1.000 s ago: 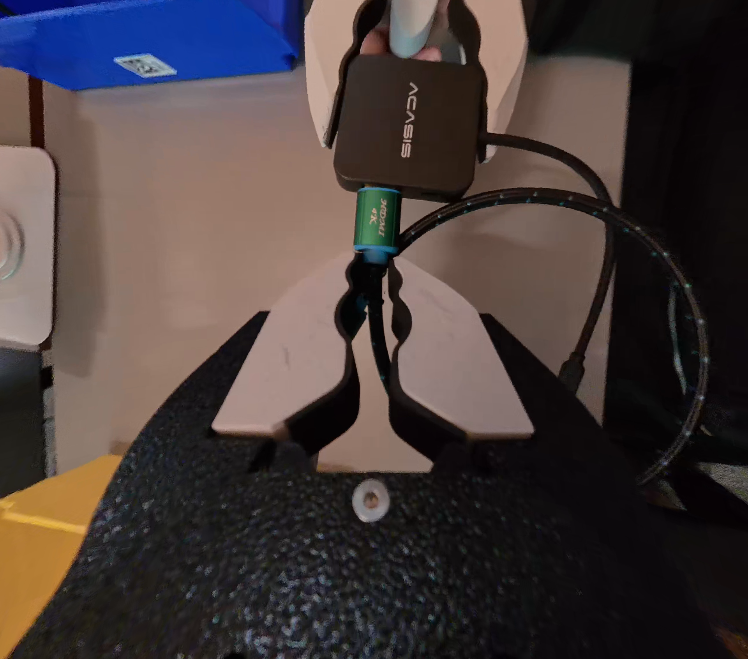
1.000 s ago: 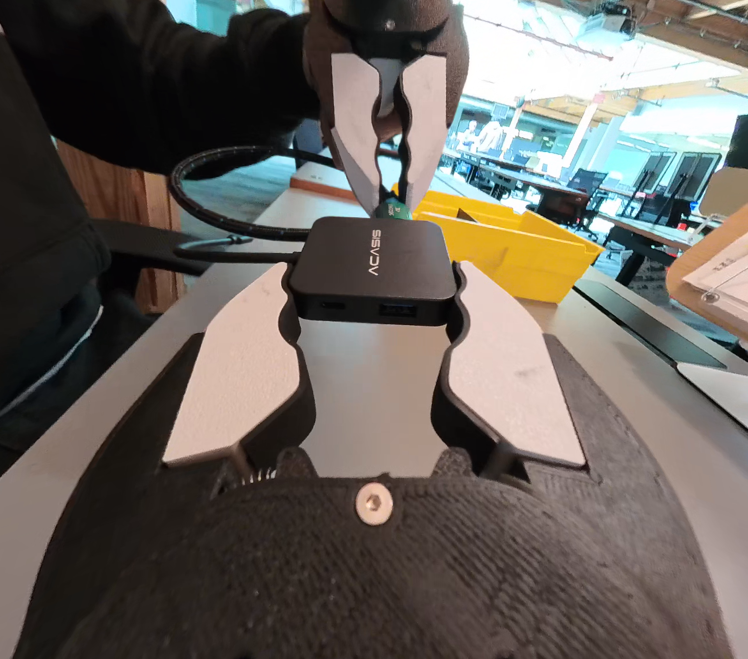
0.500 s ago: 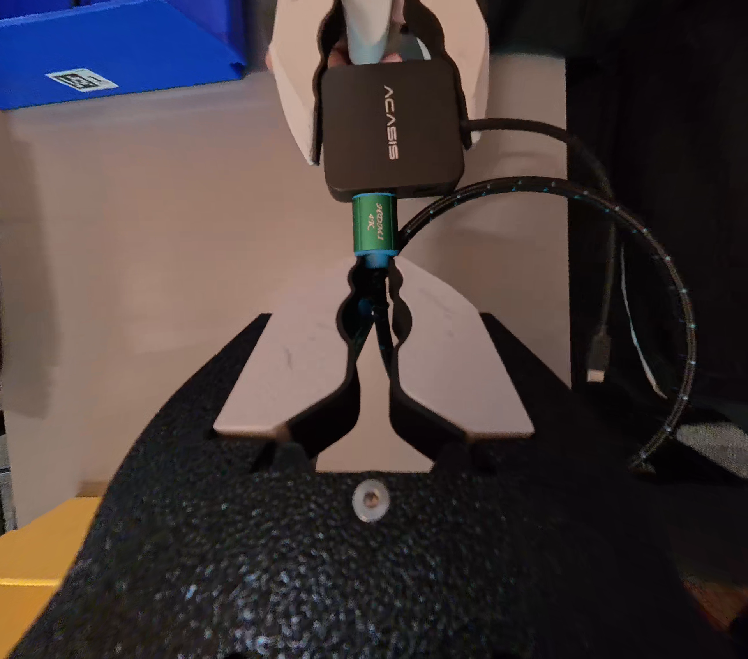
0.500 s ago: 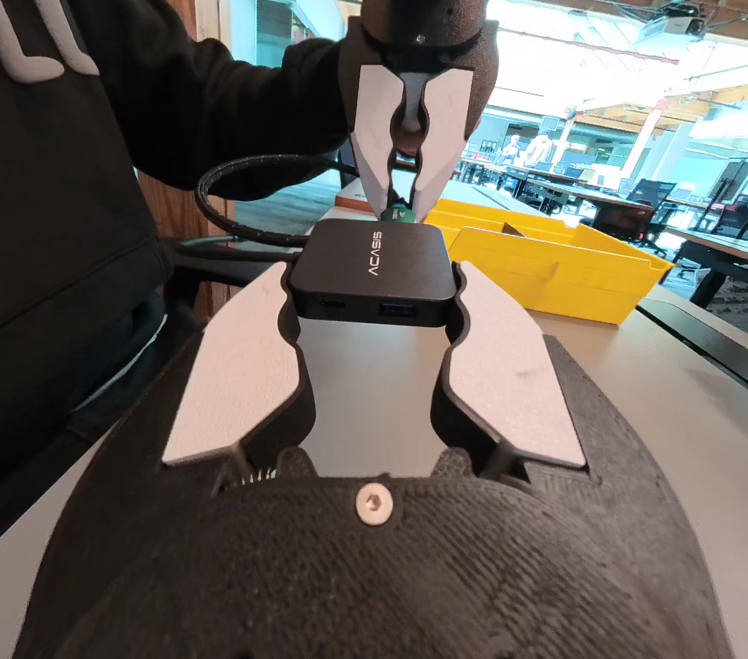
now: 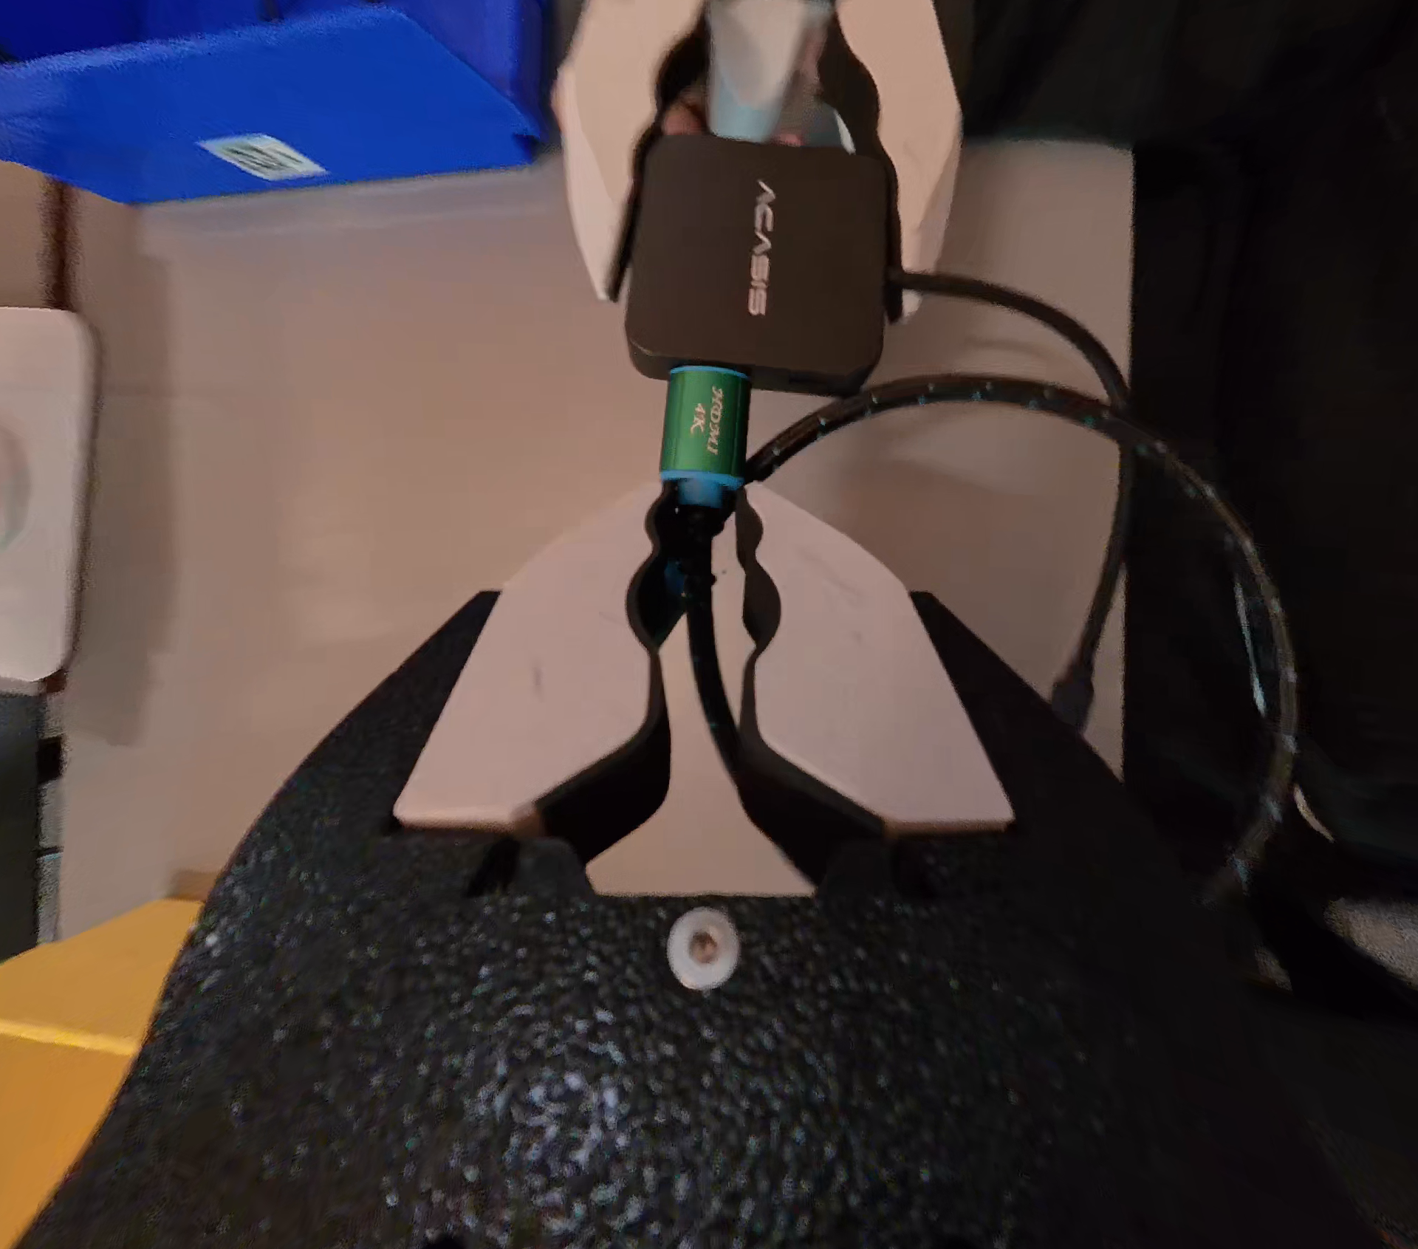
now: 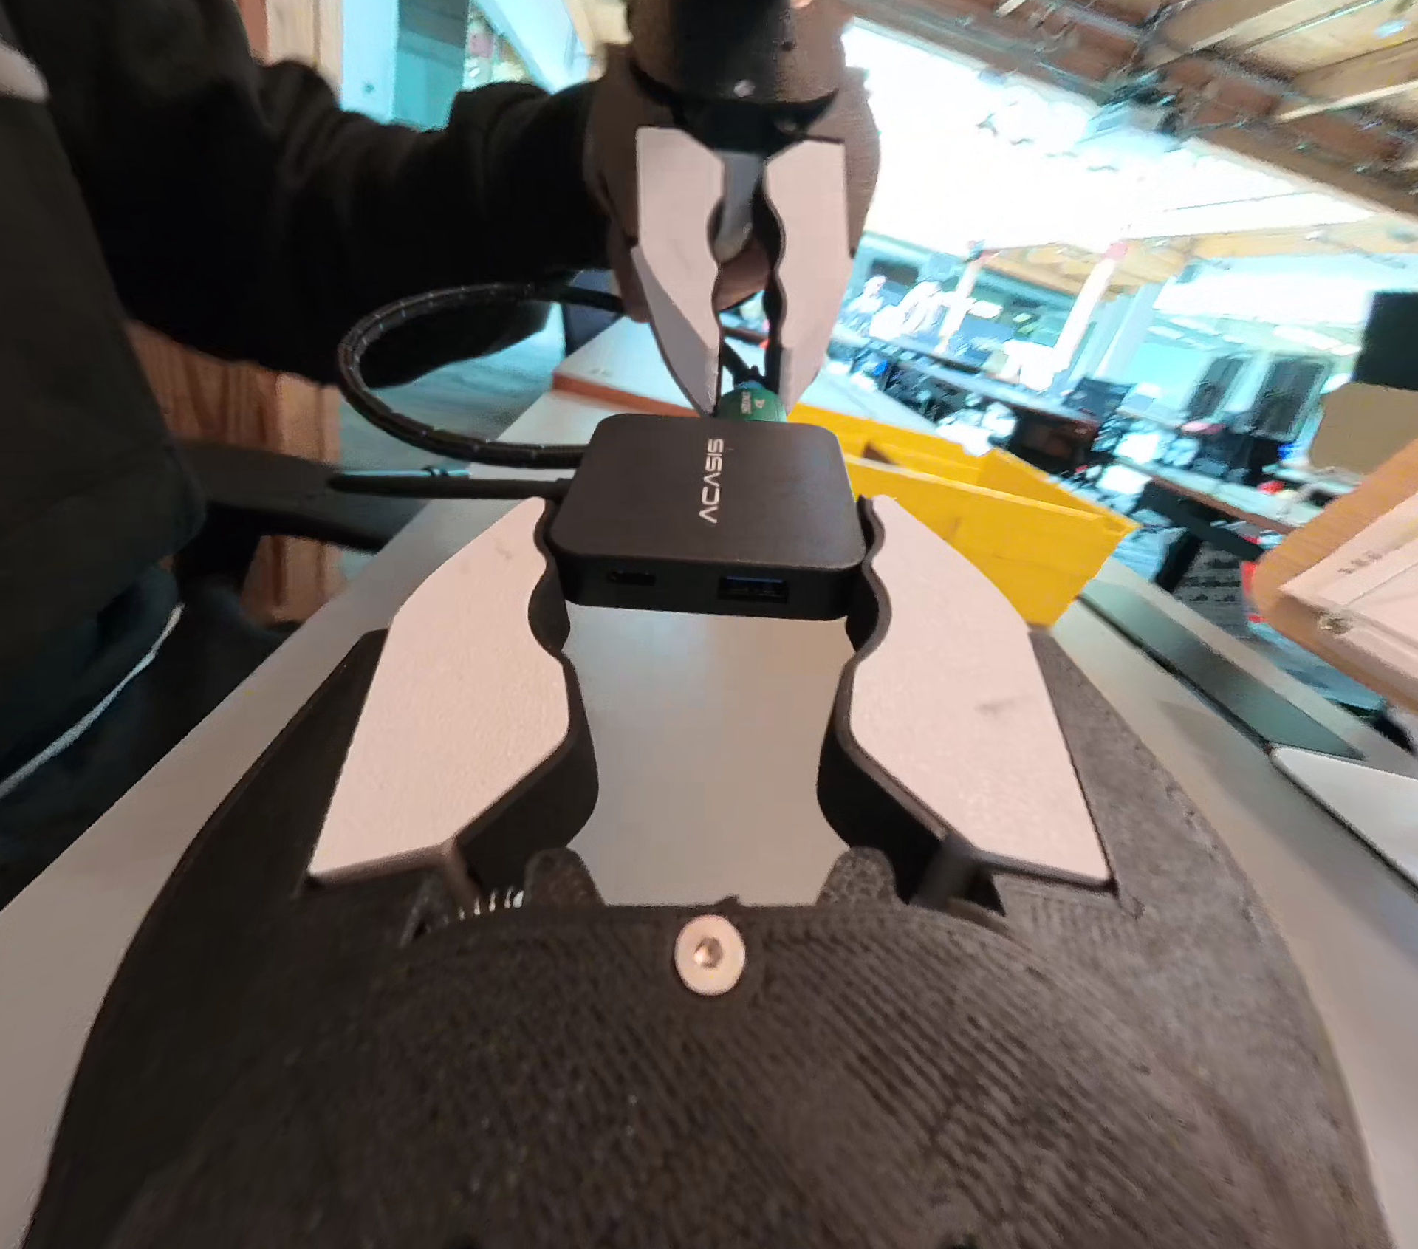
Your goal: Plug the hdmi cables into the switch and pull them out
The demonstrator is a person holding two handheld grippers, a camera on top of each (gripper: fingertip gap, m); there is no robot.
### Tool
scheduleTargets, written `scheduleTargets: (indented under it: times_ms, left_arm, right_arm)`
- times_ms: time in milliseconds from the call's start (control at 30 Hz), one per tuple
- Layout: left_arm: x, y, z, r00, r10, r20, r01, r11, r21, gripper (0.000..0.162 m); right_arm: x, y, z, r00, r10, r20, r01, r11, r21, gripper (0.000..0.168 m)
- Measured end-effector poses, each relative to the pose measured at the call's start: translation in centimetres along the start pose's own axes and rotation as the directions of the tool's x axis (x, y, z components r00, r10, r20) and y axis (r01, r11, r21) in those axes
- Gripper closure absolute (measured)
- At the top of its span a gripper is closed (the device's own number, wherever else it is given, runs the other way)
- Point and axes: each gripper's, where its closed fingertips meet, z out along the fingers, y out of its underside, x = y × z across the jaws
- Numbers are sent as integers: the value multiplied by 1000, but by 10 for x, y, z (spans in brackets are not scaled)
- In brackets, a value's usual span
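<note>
A black square switch (image 5: 756,245) is clamped by its two sides between the fingers of my right gripper (image 6: 707,521). It also shows in the right wrist view (image 6: 690,475). A green HDMI plug (image 5: 700,429) sits in the switch's port on the side facing my left gripper. My left gripper (image 5: 694,510) is shut on the black braided cable (image 5: 1228,560) just behind the plug. In the right wrist view the left gripper (image 6: 750,395) points down at the switch's far edge, where the plug (image 6: 748,406) just shows. A thin black lead (image 5: 1074,337) leaves the switch's side.
A blue bin (image 5: 268,99) stands at the back left of the white table (image 5: 345,445). A yellow bin (image 6: 982,514) lies beyond the switch. A person's black sleeve (image 6: 307,214) fills the left. Papers on a board (image 6: 1350,567) sit at the right.
The plug stays seated in the switch and both grips hold. The two grippers and the switch have swung together a little, so the background has slid sideways.
</note>
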Motion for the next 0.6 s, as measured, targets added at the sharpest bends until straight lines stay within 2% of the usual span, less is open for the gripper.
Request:
scheduleTargets:
  times_ms: [33, 100, 200, 267, 300, 333, 367, 400, 433, 467, 533, 600]
  left_arm:
    - [-8, -11, -8, 998, -20, 60, 16, 998, 65, 146]
    - [-21, -40, -37, 985, -73, 155, 33, 969, 246, 132]
    - [-46, -68, -100, 929, -179, 323, -6, 868, 497, 124]
    - [-59, -70, -130, 880, -250, 403, -52, 794, 605, 126]
    - [-64, -65, -134, 868, -278, 413, -48, 779, 626, 127]
    - [-67, -57, -129, 867, -297, 400, -21, 780, 625, 127]
    - [-68, -48, -118, 876, -311, 369, 25, 793, 608, 126]
    - [-67, -38, -102, 885, -324, 333, 78, 811, 580, 125]
    - [-65, -30, -84, 895, -330, 299, 122, 828, 548, 121]
    - [-62, -25, -67, 906, -328, 269, 151, 842, 518, 117]
    - [-52, -20, -33, 926, -312, 211, 182, 861, 474, 117]
    - [-42, -22, -2, 940, -304, 155, 209, 872, 443, 116]
  right_arm:
    - [6, -6, -2, 999, -3, -38, 4, 1000, 25, 96]
    - [18, -19, -12, 993, -34, -113, 39, 998, 42, 95]
    - [36, -46, -42, 961, -133, -243, 140, 990, 14, 95]
    - [60, -65, -76, 870, -249, -427, 241, 968, -74, 96]
    - [77, -72, -99, 781, -308, -543, 268, 951, -154, 96]
    - [96, -77, -126, 647, -389, -656, 280, 921, -270, 96]
    - [112, -81, -156, 466, -493, -735, 272, 870, -411, 96]
    - [123, -84, -186, 272, -594, -757, 232, 804, -548, 96]
    - [129, -85, -211, 120, -673, -730, 171, 738, -652, 95]
    - [133, -81, -228, 26, -722, -692, 111, 690, -716, 95]
    - [140, -64, -244, -29, -773, -634, 9, 634, -774, 95]
    - [146, -44, -245, -11, -818, -575, -69, 575, -815, 96]
